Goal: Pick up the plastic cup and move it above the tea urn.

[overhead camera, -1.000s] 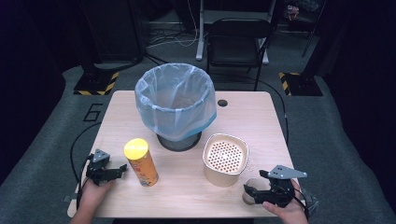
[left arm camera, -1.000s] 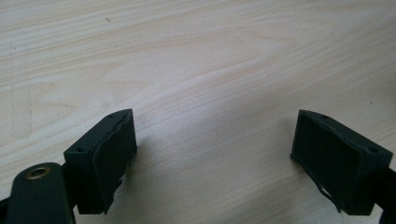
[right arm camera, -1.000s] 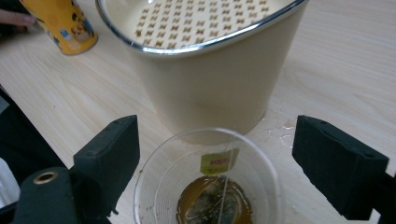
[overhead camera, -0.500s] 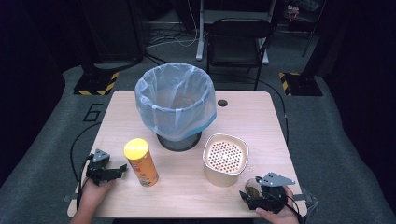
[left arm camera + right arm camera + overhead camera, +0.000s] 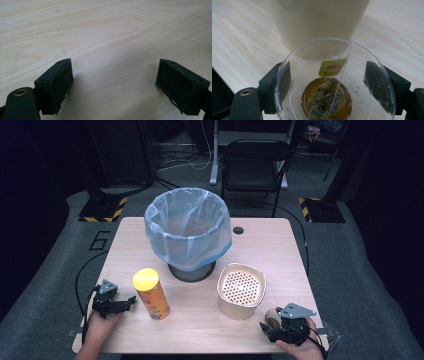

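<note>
Clear plastic cup (image 5: 334,82), used teabag and tea dregs inside, sits between right gripper (image 5: 334,87) jaws, just right of beige canister (image 5: 242,290). Jaws flank walls; contact unclear. Thin, crushable, spillable: squeeze mid-wall lightly. Left gripper (image 5: 120,82) spread wide, empty.

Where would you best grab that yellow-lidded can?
Probably mid-body, coming in level from the side. The can stands upright, tall and round, so the curved wall gives two opposite faces to pinch. The open left gripper sits just beside it on the table, nothing between them.
</note>
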Demonstrator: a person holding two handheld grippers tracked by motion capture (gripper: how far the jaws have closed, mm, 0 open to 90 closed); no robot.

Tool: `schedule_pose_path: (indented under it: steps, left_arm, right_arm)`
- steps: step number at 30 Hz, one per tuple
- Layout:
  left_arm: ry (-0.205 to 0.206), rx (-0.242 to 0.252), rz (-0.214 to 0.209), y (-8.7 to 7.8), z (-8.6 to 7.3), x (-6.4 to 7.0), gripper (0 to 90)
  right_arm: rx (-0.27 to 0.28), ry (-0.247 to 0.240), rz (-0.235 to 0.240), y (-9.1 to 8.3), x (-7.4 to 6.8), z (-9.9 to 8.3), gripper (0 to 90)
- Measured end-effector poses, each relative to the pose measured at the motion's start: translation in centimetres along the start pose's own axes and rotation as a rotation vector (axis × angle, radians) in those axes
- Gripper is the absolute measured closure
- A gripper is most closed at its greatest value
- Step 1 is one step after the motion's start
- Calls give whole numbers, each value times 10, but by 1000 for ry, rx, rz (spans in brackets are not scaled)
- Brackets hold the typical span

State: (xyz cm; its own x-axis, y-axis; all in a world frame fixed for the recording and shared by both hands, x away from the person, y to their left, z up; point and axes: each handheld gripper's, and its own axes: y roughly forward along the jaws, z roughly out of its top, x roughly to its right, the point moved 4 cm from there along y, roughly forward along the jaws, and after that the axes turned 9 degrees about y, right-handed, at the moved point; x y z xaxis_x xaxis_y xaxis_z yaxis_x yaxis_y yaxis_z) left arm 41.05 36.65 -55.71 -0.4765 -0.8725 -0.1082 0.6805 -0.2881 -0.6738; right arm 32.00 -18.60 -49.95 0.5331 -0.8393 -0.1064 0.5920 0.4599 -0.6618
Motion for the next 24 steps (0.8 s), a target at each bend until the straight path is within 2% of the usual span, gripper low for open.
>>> schedule_pose_path:
  steps: [2, 5, 9, 11, 12, 19, 21, 24]
  left_arm:
    - [0, 0, 0, 0, 0, 0, 138]
    - [-1, -1, 1, 0, 0, 0, 138]
    - [-3, 0, 3, 0, 0, 0, 138]
    - [-4, 0, 6, 1, 0, 0, 138]
    - [-4, 1, 6, 1, 0, 0, 138]
    - [-4, 1, 6, 1, 0, 0, 138]
    - [-5, 1, 7, 1, 0, 0, 137]
    - [-5, 0, 6, 1, 0, 0, 138]
  right_arm:
    - [-1, -8, -1, 0, 4, 1, 213]
    - [4, -10, -28, 4, 24, 8, 214]
    - [6, -3, -27, 10, 47, 17, 214]
    - [8, -5, -27, 11, 52, 19, 214]
    - [8, -4, -31, 14, 61, 23, 213]
    - [14, 24, 1, 26, 83, 35, 199]
    - [19, 8, 14, 28, 87, 37, 187]
    - [31, 34, 10, 30, 87, 38, 138]
